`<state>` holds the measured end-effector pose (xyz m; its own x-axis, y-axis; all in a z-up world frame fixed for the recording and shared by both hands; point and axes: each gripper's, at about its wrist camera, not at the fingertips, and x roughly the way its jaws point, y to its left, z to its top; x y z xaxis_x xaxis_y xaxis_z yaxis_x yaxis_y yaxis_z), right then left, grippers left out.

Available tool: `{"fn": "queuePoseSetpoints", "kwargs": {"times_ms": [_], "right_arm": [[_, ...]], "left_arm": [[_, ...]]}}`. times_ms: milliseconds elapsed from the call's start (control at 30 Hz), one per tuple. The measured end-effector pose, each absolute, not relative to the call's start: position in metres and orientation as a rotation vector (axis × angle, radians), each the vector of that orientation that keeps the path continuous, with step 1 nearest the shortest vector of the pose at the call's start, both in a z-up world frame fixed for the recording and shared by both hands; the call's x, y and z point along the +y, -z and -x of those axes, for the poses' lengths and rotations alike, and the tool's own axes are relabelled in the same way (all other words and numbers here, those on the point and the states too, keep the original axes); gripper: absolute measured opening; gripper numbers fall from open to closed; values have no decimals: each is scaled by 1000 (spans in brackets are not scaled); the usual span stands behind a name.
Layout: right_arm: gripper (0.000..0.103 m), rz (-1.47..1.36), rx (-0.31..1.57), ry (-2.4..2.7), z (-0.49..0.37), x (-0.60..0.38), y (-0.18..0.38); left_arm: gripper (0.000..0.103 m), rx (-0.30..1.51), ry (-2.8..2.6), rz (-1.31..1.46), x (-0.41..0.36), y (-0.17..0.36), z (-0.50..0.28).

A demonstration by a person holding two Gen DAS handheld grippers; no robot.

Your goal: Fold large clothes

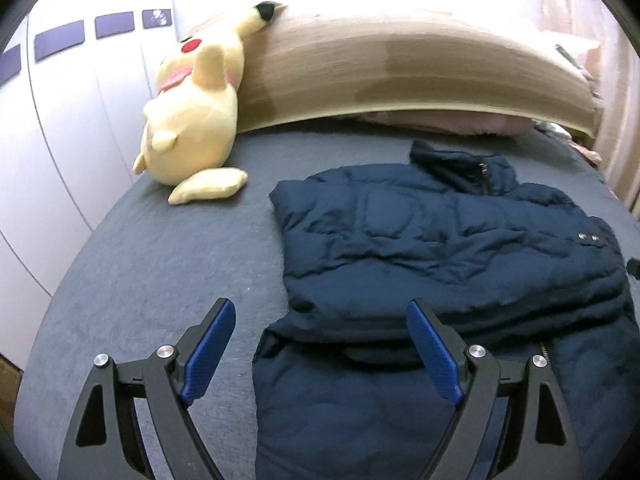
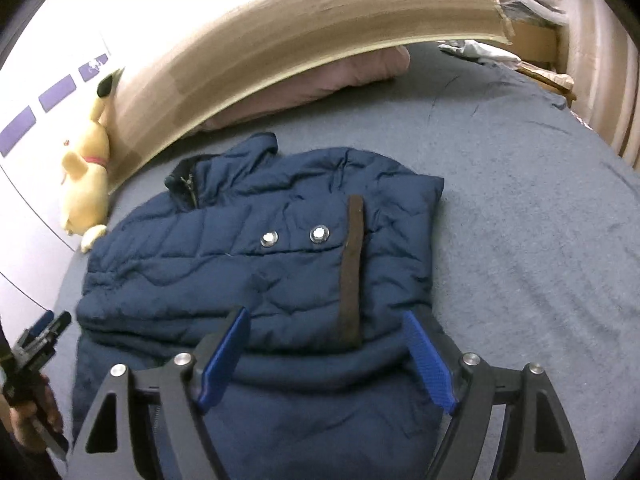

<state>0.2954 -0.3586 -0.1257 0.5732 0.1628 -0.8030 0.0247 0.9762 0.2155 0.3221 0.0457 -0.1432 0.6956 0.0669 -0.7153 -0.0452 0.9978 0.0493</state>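
Observation:
A navy puffer jacket [image 1: 448, 240] lies on the grey bed, its sleeves folded across the body and its collar toward the headboard. It also shows in the right wrist view [image 2: 256, 264], with two snap buttons and a brown strip on the folded sleeve. My left gripper [image 1: 320, 320] is open and empty, hovering over the jacket's near left corner. My right gripper [image 2: 326, 330] is open and empty, over the jacket's near edge below the sleeve. The left gripper also shows at the left edge of the right wrist view [image 2: 38, 344].
A yellow plush toy [image 1: 192, 120] leans against the wooden headboard [image 1: 400, 68] at the back left. A pink pillow [image 2: 320, 76] lies under the headboard. The grey sheet [image 2: 540, 240] extends right of the jacket. White cupboard doors [image 1: 60, 140] stand left of the bed.

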Motion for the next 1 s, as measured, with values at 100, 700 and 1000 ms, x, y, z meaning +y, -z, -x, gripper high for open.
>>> {"fn": "queuePoseSetpoints", "kwargs": {"times_ms": [100, 700, 1000], "right_arm": [[81, -150, 1001, -31, -307, -349, 145], [84, -297, 936, -149, -237, -391, 93], [86, -549, 980, -218, -101, -437, 129]], "left_arm": [[87, 840, -95, -17, 47, 156, -336], [90, 802, -47, 46, 82, 113, -253], [90, 849, -91, 92, 100, 115, -163]]}}
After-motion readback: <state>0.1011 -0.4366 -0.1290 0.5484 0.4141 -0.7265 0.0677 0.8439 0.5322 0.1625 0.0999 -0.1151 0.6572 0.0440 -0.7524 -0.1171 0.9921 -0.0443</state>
